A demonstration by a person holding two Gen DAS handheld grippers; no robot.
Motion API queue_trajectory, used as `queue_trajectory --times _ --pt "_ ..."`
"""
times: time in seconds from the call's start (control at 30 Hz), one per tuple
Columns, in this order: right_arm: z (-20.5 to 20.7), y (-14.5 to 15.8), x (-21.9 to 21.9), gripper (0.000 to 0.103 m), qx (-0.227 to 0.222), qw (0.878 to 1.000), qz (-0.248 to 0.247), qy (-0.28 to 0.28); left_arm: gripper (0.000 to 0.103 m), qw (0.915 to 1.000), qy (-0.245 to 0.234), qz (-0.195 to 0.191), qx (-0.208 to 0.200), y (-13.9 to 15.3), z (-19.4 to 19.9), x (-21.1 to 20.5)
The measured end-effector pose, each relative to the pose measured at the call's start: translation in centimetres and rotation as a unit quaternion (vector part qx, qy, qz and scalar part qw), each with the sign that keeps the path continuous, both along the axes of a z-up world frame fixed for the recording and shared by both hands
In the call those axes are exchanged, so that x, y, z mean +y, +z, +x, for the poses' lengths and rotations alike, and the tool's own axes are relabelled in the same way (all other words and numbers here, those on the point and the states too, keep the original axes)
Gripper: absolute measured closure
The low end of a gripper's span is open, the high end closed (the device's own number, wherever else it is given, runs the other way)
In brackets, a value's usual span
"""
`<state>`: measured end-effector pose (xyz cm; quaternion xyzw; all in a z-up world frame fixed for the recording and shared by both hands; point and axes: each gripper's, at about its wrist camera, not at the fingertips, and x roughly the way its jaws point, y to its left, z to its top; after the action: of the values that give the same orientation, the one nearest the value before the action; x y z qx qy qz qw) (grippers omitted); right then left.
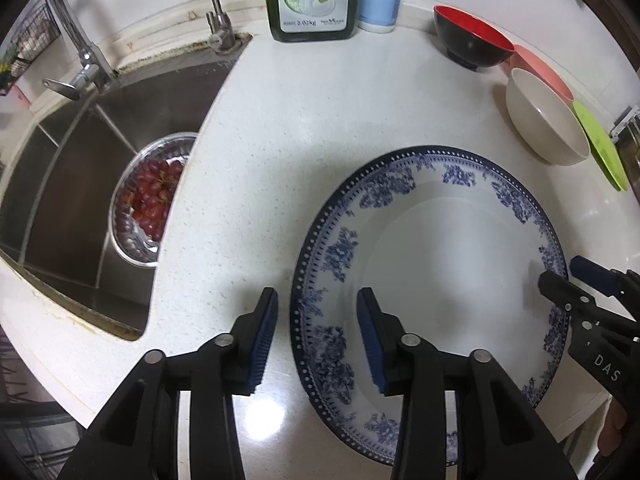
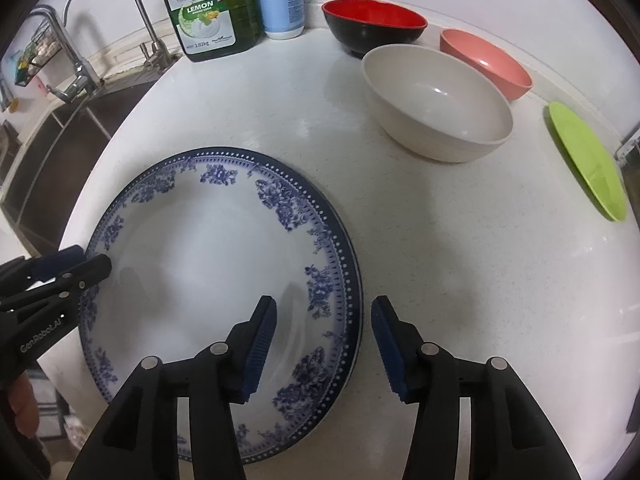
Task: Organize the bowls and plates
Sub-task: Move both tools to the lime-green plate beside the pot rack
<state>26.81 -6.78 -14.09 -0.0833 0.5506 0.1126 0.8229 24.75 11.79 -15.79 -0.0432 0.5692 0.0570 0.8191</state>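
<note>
A large white plate with a blue floral rim (image 1: 452, 240) (image 2: 200, 260) lies flat on the white counter. My left gripper (image 1: 318, 292) is open, and the plate's left rim sits between its blue pads. The right gripper (image 2: 325, 300) is open too and straddles the plate's right rim. Each shows in the other's view: right gripper (image 1: 560, 270), left gripper (image 2: 92, 258). Behind the plate stand a cream bowl (image 2: 436, 104) (image 1: 548, 120), a pink bowl (image 2: 484, 60) (image 1: 540, 72) and a black bowl with a red inside (image 2: 374, 24) (image 1: 472, 40). A green plate (image 2: 588, 160) (image 1: 600, 148) lies at the far right.
A steel sink (image 1: 72, 184) at the left holds a colander of red grapes (image 1: 152, 196), with taps (image 1: 216, 20) behind it. A green dish soap bottle (image 2: 208, 8) and a pale blue bottle (image 2: 280, 0) stand against the back wall. The counter edge runs just behind both grippers.
</note>
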Motion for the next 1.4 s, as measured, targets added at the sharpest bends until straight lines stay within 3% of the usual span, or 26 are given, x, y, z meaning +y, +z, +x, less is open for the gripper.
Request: queue_trajectory --times 0.23,0.53,0.7,1.1,1.4 --pt "-0.7 1.4 -0.7 0.052 -0.02 1.0 0.013 -0.001 0.045 0.9996 -0.006 0.006 -0.026 1.7 -0.4 -0.5" --pt "-1.5 4.2 -3.5 0.052 -0.056 0.998 0.033 -0.022 0.022 0.995 -0.039 0.027 -0.088 5.4 -0.4 -3.3" --pt "-1.5 5.7 -6.1 0.044 -0.077 0.995 0.039 -0.048 0.013 0.9901 -0.064 0.034 -0.12 7.4 0.2 -5.8" --pt "-1.0 9.0 -13.7 0.035 -0.135 0.983 0.042 -0.113 0.008 0.9784 -0.124 0.026 -0.163 10.7 3.2 -13.4" --pt "-0.2 11.1 -18.9 0.035 -0.17 0.973 0.037 -0.151 0.007 0.9659 -0.157 0.031 -0.204 13.7 5.3 -19.0"
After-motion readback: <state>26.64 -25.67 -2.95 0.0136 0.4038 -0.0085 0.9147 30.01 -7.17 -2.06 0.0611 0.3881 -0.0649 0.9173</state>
